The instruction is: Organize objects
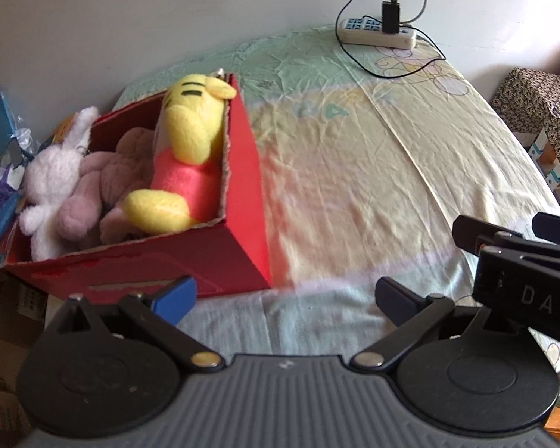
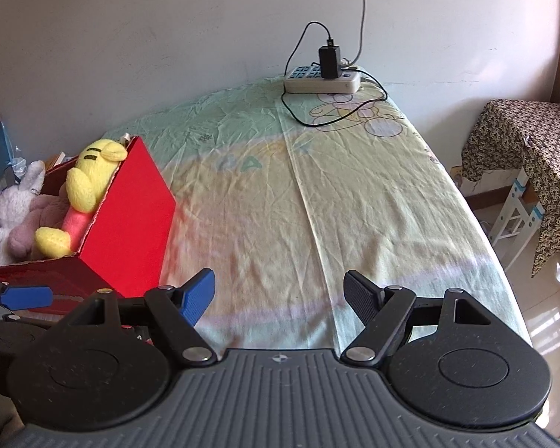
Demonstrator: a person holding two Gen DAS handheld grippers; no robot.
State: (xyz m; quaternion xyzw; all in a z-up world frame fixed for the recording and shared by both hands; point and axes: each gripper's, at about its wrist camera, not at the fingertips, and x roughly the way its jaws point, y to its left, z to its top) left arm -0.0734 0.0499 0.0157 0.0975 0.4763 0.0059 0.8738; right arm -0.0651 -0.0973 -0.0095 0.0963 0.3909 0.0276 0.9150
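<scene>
A red box (image 1: pixel 242 201) stands at the left of the bed and also shows in the right wrist view (image 2: pixel 130 231). In it lie a yellow and red bear plush (image 1: pixel 186 149), a pink plush (image 1: pixel 104 183) and a white rabbit plush (image 1: pixel 52 183); the bear also shows in the right wrist view (image 2: pixel 86 183). My left gripper (image 1: pixel 285 295) is open and empty, just in front of the box's near right corner. My right gripper (image 2: pixel 280 293) is open and empty over the bare sheet, right of the box. The right gripper's body shows at the right edge of the left wrist view.
A pastel sheet (image 2: pixel 336 205) covers the bed. A white power strip (image 2: pixel 323 80) with a black charger and cables lies at the far edge by the wall. Clutter is piled left of the box (image 1: pixel 0 171). A stand draped in patterned cloth (image 2: pixel 534 156) is right of the bed.
</scene>
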